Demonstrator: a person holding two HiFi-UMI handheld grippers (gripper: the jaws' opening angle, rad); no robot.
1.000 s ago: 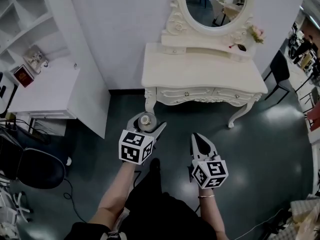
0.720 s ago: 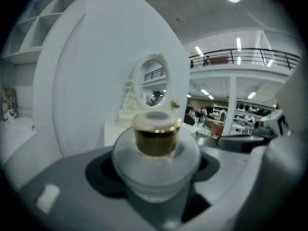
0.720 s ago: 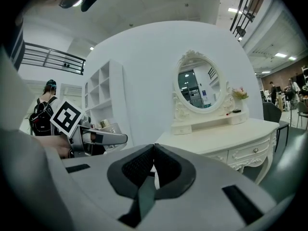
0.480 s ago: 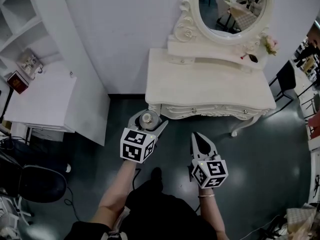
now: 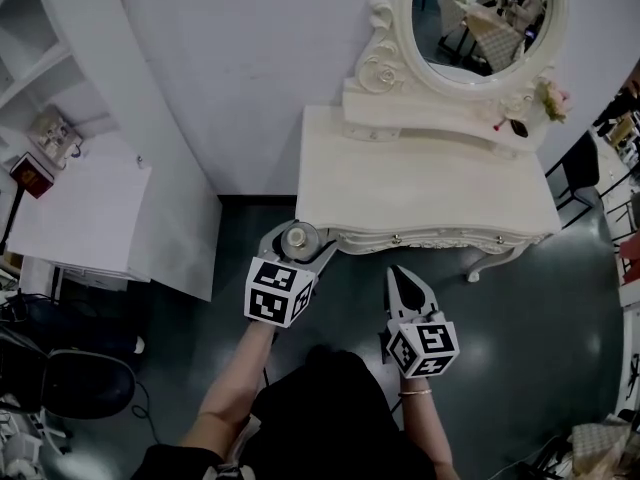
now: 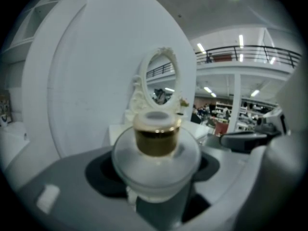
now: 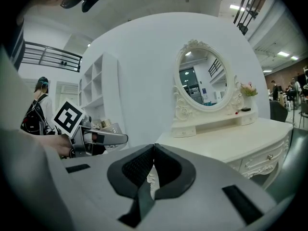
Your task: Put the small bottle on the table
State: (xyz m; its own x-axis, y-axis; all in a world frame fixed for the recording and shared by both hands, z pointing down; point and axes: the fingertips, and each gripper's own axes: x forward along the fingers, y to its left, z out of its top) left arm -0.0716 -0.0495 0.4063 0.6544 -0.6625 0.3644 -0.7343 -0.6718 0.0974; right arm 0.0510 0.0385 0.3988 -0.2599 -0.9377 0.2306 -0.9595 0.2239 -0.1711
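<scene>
A cream dressing table [image 5: 420, 183] is set against a curved white wall [image 5: 230, 58]. An oval mirror [image 5: 480, 13] is mounted along its back edge, and a small flower [image 5: 553, 96] is seen near its back right corner. A dark, glossy floor [image 5: 560, 318] is spread in front of it. To the left a low white cabinet [image 5: 80, 218] is placed below open shelves [image 5: 30, 28], and a black chair [image 5: 80, 383] is seen in the lower left.

The left gripper [image 5: 297, 243] is held over the floor just off the table's front left corner. Its jaws are spread wide and clamped on the small bottle [image 6: 155, 138] — a rounded frosted body with a gold collar and a pale cap, kept upright. The bottle is thus carried in the air beside that corner and is not set on the tabletop.

The right gripper [image 5: 400, 273] is held over the floor in front of the table's front edge, well apart from the bottle. Its jaws are pressed together — nothing is gripped between them.
</scene>
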